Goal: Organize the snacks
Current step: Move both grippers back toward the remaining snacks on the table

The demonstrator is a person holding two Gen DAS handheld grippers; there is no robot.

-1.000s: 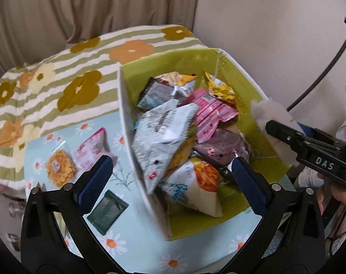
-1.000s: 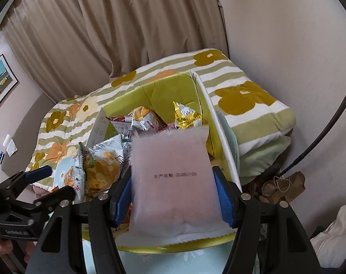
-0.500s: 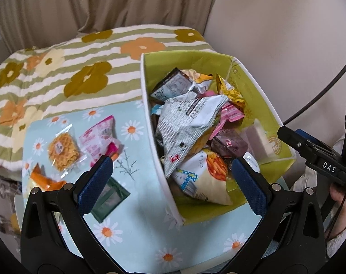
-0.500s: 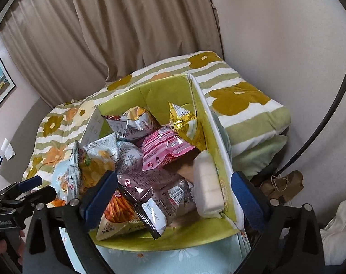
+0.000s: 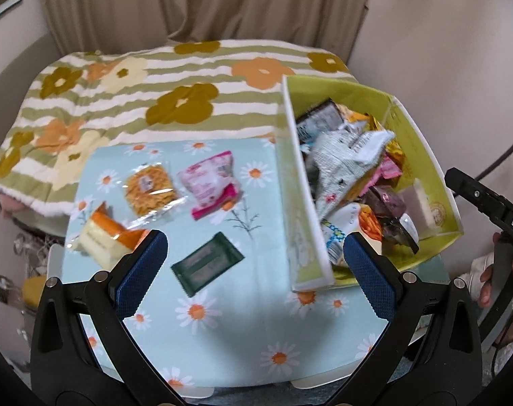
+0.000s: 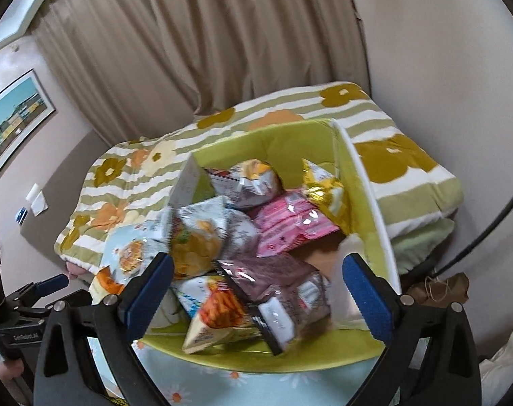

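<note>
Left gripper [image 5: 254, 258] hangs above the daisy-print counter [image 5: 242, 331], fingers [image 5: 139, 270] spread wide, nothing between them. Right gripper [image 6: 256, 292] hangs over the green box [image 6: 297, 142], fingers [image 6: 368, 296] likewise wide apart and empty. The box stands at the counter's right end; its white-edged left wall [image 5: 303, 196] leans and cuts diagonally across the cloth. Box heaped with snack packets: silver bag [image 5: 344, 155] on top with its long axis slanting up to the right, pink packet [image 6: 290, 223], gold packet [image 6: 324, 193] against the right wall, maroon packet [image 6: 270, 274], orange-print bag [image 6: 219, 311] nearest the front wall. A pale wrapped bar [image 5: 420, 203] stands on edge against the box's right wall. Left of the box, four loose packets on the counter, each apart from the others: dark green packet [image 5: 207, 264] nearest, long axis diagonal, upper end toward the box; pink-white packet [image 5: 210, 182] beyond it; clear bag of yellow crisps [image 5: 149, 187] farther left; orange-and-cream cake slice [image 5: 104, 237] at the counter's left edge, partly overhanging. Bare cloth runs between the green packet and the box wall, and along the near edge. A striped floral blanket [image 5: 148, 101] lies beyond the counter's far edge.
</note>
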